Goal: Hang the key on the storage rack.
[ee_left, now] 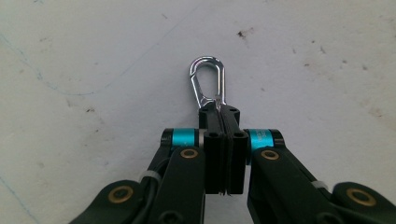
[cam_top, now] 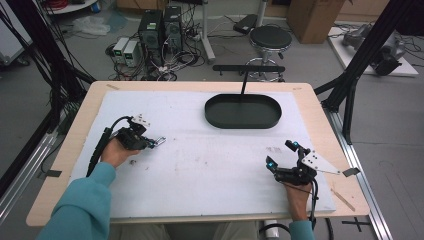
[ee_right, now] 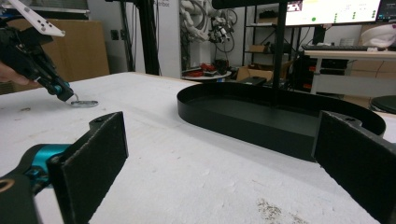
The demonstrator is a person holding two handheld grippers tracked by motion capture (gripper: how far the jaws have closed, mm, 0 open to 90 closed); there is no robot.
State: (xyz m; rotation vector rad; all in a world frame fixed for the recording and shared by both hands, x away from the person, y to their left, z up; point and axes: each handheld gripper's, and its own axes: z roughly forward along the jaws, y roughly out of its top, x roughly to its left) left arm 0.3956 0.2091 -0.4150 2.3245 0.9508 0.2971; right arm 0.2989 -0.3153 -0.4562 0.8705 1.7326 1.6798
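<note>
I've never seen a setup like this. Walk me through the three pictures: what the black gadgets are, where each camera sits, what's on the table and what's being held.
There is no robot here. A person sits at a table with a white mat on it and holds a hand-operated two-jaw gripper in each hand.

The high view looks down from above the person's side. The left gripper is at the left, the right gripper at the right.

The other two pictures come from small cameras riding on the grippers, looking along their black jaws.

In the left gripper view, the jaws are shut on one end of a small silver carabiner, which sticks out in front over the mat.

In the right gripper view, the jaws stand wide apart and hold nothing. Beyond them is a black oval tray, which looks empty, and farther off the other gripper with the carabiner.
</note>
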